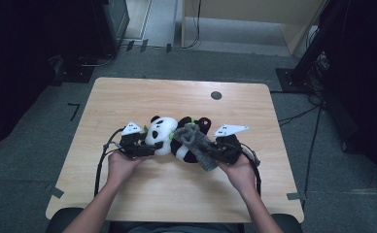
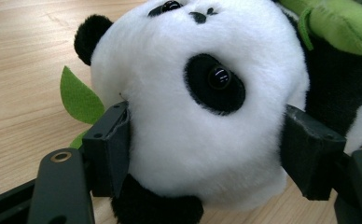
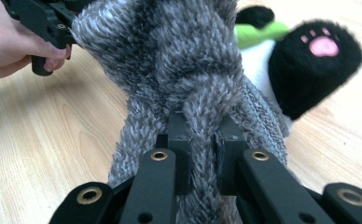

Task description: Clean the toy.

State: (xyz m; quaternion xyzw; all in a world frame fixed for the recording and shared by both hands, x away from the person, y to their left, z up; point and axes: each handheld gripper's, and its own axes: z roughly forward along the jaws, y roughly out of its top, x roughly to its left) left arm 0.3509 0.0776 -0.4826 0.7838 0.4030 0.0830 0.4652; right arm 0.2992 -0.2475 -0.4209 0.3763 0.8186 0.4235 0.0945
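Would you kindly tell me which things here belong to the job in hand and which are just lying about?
In the job:
- panda plush, head clamped in the left claw
- grey knitted scarf, pinched in the right claw

Lying about:
- dark round disc on the table
- floor cables

So I've got this plush panda [image 1: 169, 138] lying on its side across the middle of the table, white head [image 2: 193, 107] toward my left, black legs toward my right, one paw with a pink pad [image 3: 323, 46] sticking out. It's hugging a green bamboo piece [image 2: 342, 21], and a green leaf [image 2: 79, 98] pokes out behind its ear. A fuzzy grey knitted scarf [image 3: 179, 60] is knotted around its neck, the loose ends trailing off toward me.
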